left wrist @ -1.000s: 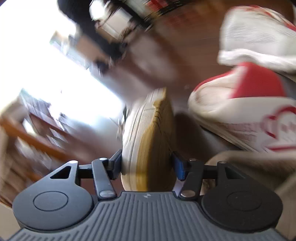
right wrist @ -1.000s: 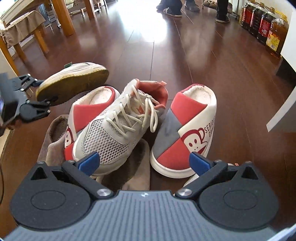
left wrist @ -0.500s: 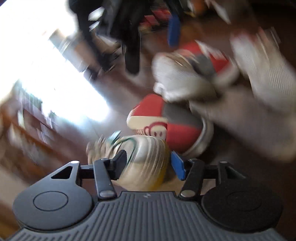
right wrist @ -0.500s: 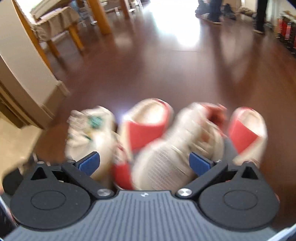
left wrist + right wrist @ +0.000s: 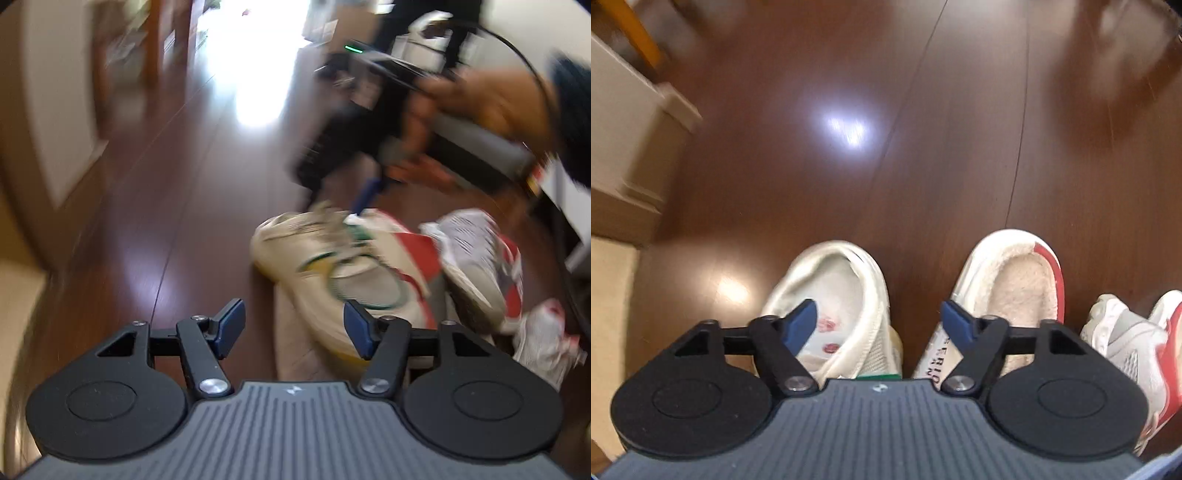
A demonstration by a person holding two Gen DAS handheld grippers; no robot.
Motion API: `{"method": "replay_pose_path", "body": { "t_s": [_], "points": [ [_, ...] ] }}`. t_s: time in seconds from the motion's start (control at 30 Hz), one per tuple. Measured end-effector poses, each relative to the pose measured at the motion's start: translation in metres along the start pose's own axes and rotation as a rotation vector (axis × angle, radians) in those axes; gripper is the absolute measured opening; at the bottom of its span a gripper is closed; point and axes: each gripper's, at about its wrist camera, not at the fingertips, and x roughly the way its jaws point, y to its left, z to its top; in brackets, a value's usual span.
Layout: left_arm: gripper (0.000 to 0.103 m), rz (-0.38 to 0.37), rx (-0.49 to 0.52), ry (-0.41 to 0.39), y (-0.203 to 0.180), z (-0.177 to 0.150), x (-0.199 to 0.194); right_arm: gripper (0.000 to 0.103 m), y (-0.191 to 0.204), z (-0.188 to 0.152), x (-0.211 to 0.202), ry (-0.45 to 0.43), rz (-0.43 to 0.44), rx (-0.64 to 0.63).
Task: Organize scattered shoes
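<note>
Here both grippers, left [image 5: 293,328] and right [image 5: 879,326], gape empty; sneaker [image 5: 849,302] beside slipper [image 5: 1015,288], bare floor [image 5: 923,147] beyond.

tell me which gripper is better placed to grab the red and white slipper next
Right. The right gripper is open directly above the slipper, while the open left gripper sits beside the white sneaker.

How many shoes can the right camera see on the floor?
3. A white sneaker on the left, a red-and-white slipper in the middle, and a mesh sneaker at the right edge. The gripper's body may hide more.
</note>
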Motion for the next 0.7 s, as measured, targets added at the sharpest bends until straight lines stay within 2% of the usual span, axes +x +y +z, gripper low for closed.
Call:
{"method": "replay_pose_path", "body": {
  "t_s": [0.07,0.13,0.17,0.3,0.47,0.7],
  "points": [
    [0.062,0.036,-0.080,0.010,0.023,0.009,0.012,0.042,0.007,0.000,0.014,0.055,-0.023,-0.034],
    [0.062,0.077,-0.105,0.014,0.033,0.013,0.017,0.036,0.011,0.002,0.022,0.070,-0.022,-0.037],
    [0.062,0.085,-0.106,0.015,0.033,0.013,0.018,0.019,0.012,0.003,0.024,0.064,-0.009,-0.037],
    [0.062,0.115,-0.110,0.017,0.034,0.013,0.022,0.013,0.020,-0.011,0.019,-0.025,0.005,-0.118],
    [0.068,0.153,-0.115,0.021,0.034,0.014,0.027,0.008,-0.008,-0.060,-0.022,-0.267,0.206,-0.108],
    [0.068,0.106,-0.032,0.010,0.003,0.013,-0.007,0.009,-0.038,-0.182,-0.120,-0.636,0.391,-0.099]
  ]
}}
